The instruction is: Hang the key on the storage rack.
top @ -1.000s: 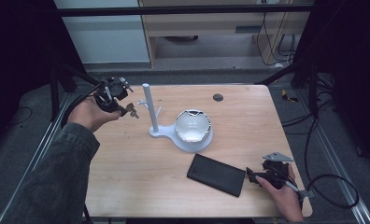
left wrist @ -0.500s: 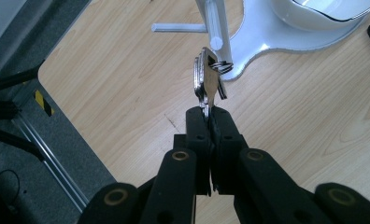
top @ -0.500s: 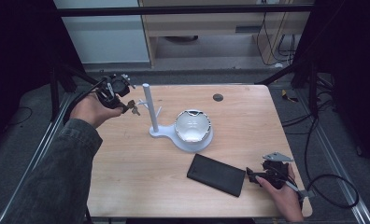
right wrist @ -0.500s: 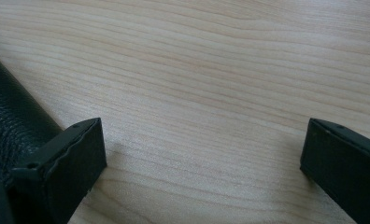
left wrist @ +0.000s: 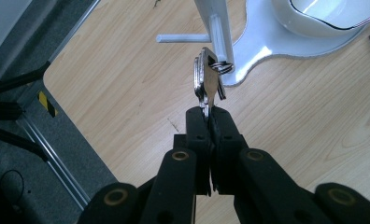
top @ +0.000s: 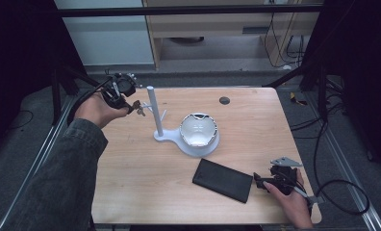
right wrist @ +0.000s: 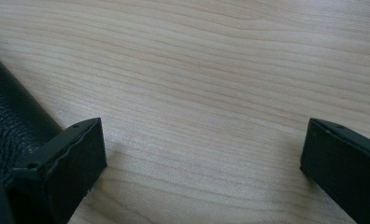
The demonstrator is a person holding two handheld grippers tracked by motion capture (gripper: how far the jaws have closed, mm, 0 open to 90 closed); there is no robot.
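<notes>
My left gripper point(top: 131, 105) had the white stand's post point(top: 153, 110) just ahead, its side peg point(left wrist: 183, 38) jutting across the way and the white bowl point(top: 198, 130) crowding the base beyond. Bare table point(top: 131, 168) lay open below and to the near side. My right gripper point(top: 261, 183) had bare wood between its wide-spread jaws, with the black wallet point(top: 223, 180) blocking one side and the table's edge close behind.

The left gripper point(top: 131, 104) holds a bunch of keys point(top: 139, 108) just beside the white stand point(top: 155, 113), above the wooden table point(top: 145, 187). A white bowl point(top: 198, 129) sits on the stand's base. The right gripper point(top: 261, 182) rests near a black wallet point(top: 222, 180).
</notes>
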